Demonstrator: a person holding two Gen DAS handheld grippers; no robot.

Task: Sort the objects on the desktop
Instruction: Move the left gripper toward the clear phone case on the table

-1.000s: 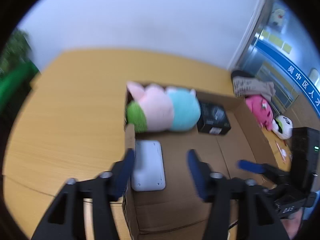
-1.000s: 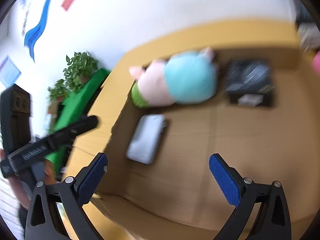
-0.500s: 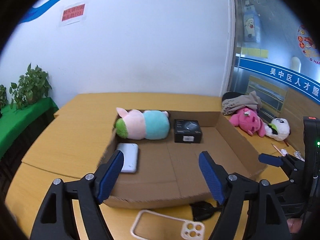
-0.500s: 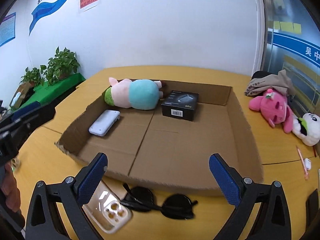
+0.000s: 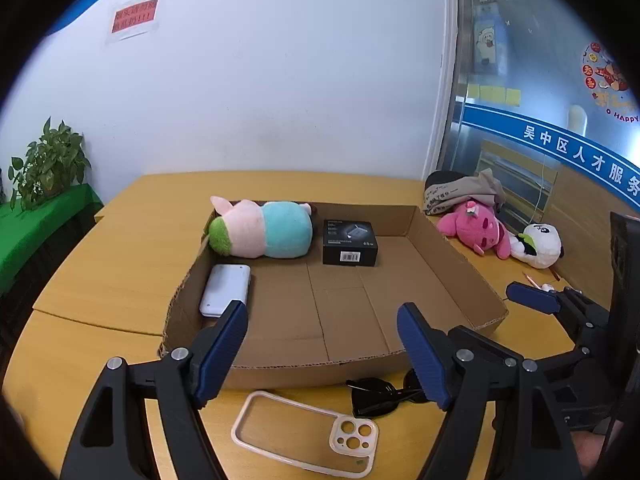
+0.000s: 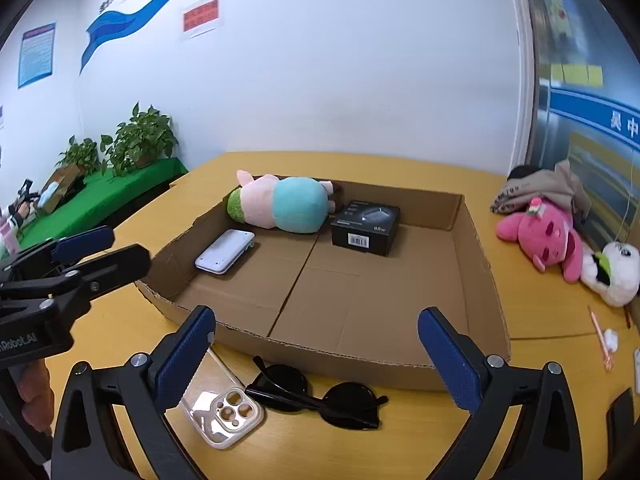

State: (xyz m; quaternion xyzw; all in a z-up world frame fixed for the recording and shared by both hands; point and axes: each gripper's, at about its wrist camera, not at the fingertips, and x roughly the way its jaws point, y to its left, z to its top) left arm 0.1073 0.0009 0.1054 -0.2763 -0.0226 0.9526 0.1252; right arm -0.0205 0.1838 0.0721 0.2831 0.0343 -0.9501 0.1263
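A: How are the jaws standing?
B: Both are pointing down over the bench [image 5: 120, 264]. The left gripper [image 5: 322, 350] is closing its jaws on nothing; the right gripper [image 6: 316, 354] is holding its jaws spread, empty.
A: What is lying just below them?
B: A clear phone case [image 5: 308, 432] and black sunglasses [image 6: 316, 396], outside the cardboard tray [image 6: 486, 280].
A: And beyond them?
B: Inside the tray, a white device [image 5: 224, 290], a plush pig [image 5: 264, 230] and a black box [image 5: 350, 242] with a barcode label; its print is too small to read.
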